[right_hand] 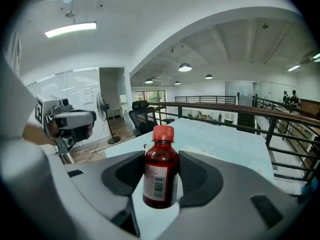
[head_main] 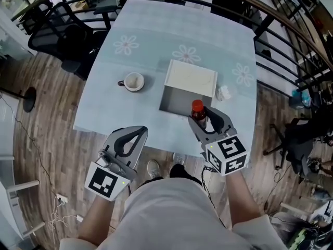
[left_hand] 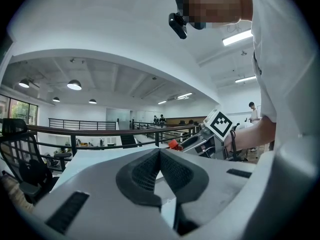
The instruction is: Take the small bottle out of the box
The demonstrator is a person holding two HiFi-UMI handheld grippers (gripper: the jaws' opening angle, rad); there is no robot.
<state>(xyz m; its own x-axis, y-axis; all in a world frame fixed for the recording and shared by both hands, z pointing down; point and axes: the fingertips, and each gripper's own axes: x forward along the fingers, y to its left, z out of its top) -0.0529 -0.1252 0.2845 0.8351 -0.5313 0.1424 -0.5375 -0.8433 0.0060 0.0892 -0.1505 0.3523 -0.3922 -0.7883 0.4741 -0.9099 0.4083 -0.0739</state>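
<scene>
Small bottle (head_main: 197,110) gripped upright by the right gripper (head_main: 204,120), at the near right corner of the box (head_main: 190,79).

At the near left, the left gripper (head_main: 136,137) hangs off the table's (head_main: 156,35) near edge, its jaws pressed together with nothing between them. Farther in sits a cup (head_main: 133,82), then the open white box. The right gripper's (right_hand: 161,181) jaws are parted only by the width of the red-capped bottle (right_hand: 161,166), pinching its labelled body. A crumpled tissue (head_main: 224,92) lies just right of the box.
</scene>
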